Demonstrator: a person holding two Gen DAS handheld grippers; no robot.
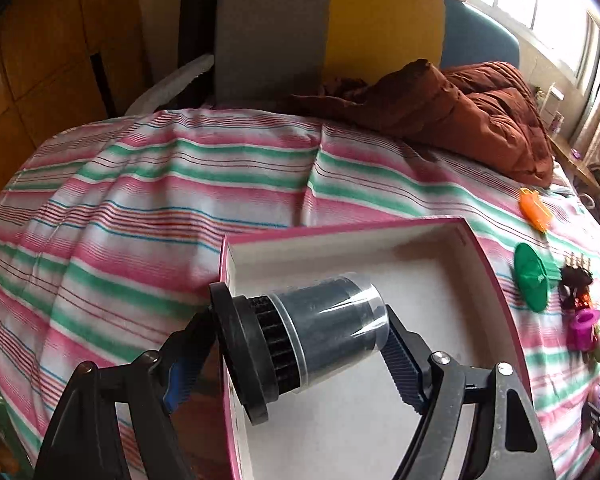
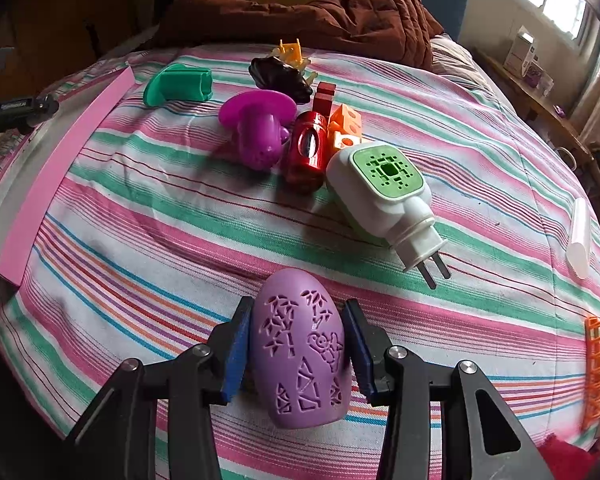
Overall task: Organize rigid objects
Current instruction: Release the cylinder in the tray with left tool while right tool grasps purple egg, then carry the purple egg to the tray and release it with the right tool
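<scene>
We hold the dark cylinder with its black ribbed cap (image 1: 300,344) crosswise in our left gripper (image 1: 300,356), its fingers spread wide and pressing the cap on one side and the clear end on the other, above the open pink-edged box (image 1: 496,280). To set it down well, we should lower it until it rests on the box floor before letting go. Our right gripper (image 2: 298,356) has its blue pads clamped on the purple patterned egg (image 2: 300,356) just over the striped bedspread (image 2: 140,216), near the white plug-in diffuser (image 2: 380,192).
</scene>
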